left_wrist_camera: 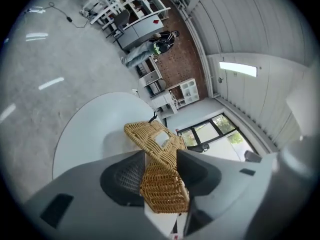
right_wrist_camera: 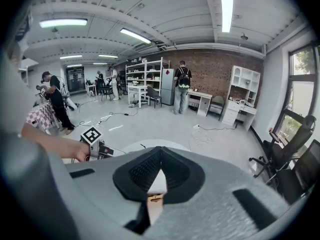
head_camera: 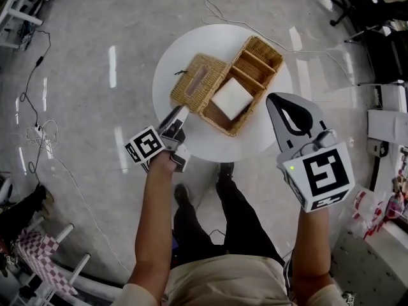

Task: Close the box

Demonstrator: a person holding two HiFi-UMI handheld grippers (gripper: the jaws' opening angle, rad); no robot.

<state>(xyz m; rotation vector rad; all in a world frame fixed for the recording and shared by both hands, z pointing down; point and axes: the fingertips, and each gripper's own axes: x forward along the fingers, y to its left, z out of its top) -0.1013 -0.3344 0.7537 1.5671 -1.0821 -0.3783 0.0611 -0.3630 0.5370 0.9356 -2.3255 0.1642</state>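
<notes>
Here's the wicker box [head_camera: 278, 64] on the round white bench [head_camera: 191, 50], wide open. Its lid [head_camera: 199, 81] is flung out to the left of the body, and a white block [head_camera: 231, 99] sits in the near compartment.

The left gripper [head_camera: 178, 115] is at the lid's near corner, jaws spread wide. Its own view shows the woven edge sitting right between them. One pad looks to be against the weave, the other shows its ribbed face free, so I'd call that straddling and not yet a grip. The right gripper [head_camera: 278, 98] hovers off the box's near right side with its tips pinched together and nothing in them.

To do this well, I'd close on the rim with a firm bite, because wicker is springy and could slip out. Then swing the lid up and over along its hinge line rather than dragging it sideways (the light box would likely skate on that smooth top). The right gripper could steady the far wall. The white block looks to sit low enough for the lid to pass, though I can't be sure.

As for room, the box fills much of the bench and its near corner is close to the front edge, so a shove toward the person risks tipping it off. There's open space above and to the left for the swing. A cable [head_camera: 217, 8] trails on the floor beyond the bench, well clear.
</notes>
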